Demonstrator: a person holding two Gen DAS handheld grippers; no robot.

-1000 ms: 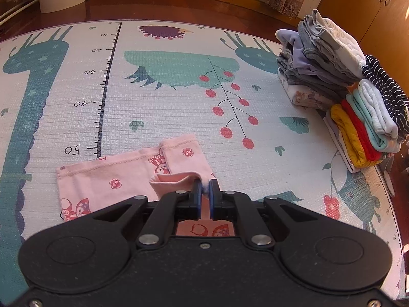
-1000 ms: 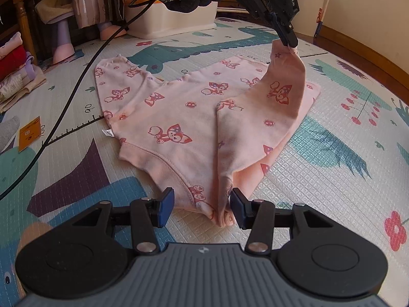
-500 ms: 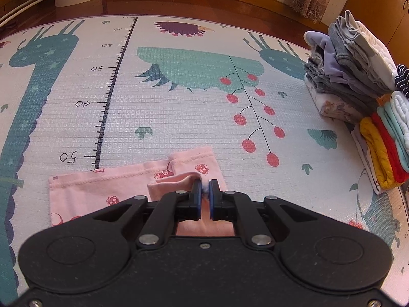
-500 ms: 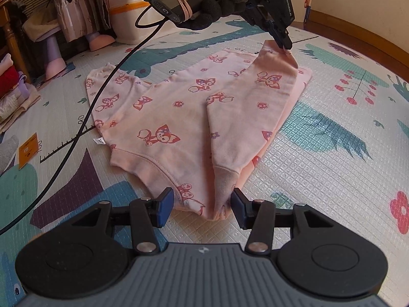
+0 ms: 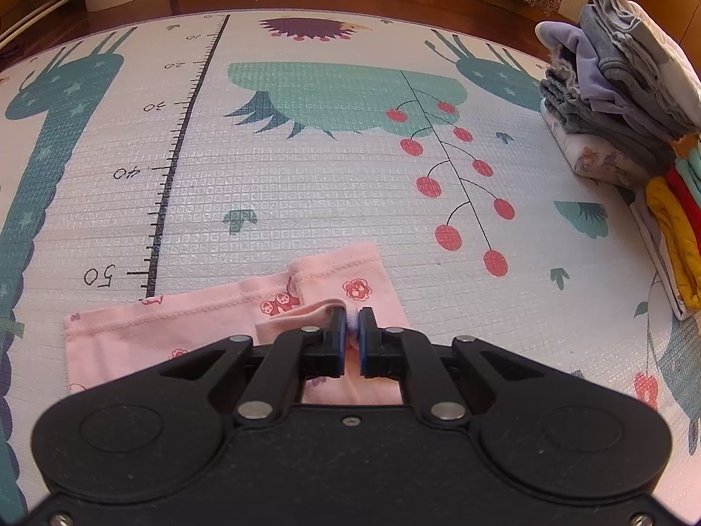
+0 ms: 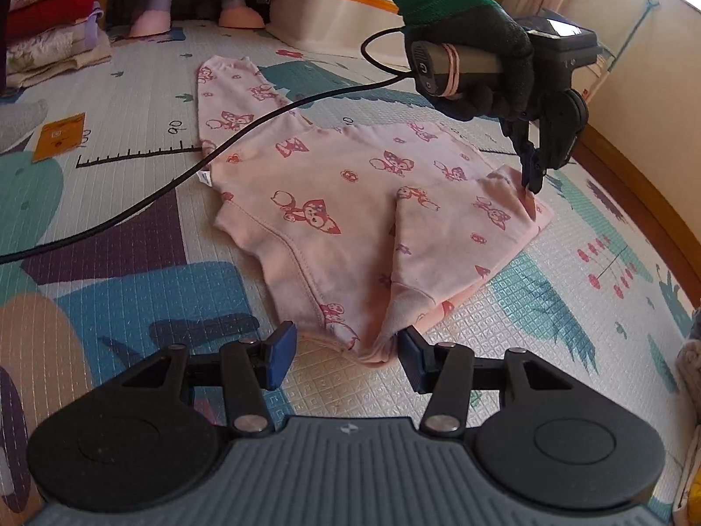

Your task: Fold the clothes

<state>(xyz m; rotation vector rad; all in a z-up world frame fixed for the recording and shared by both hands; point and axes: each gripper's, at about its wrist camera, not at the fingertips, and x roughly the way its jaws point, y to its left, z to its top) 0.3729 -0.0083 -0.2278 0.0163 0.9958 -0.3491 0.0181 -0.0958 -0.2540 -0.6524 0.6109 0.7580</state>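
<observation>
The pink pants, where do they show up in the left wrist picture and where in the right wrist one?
Left wrist: pink pants at bottom centre, cuff pinched in the left gripper.
Right wrist: spread across the middle, left gripper at their right edge.
Shared landmark: the red-cherry branch printed on the mat.

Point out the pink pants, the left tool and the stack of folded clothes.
pink pants [image 6: 350, 201], right wrist view, flat middle of the fabric.
left tool [image 6: 532, 182], right wrist view, fingertips pinching the cuff.
stack of folded clothes [image 5: 613, 101], left wrist view, grey folded layers.
</observation>
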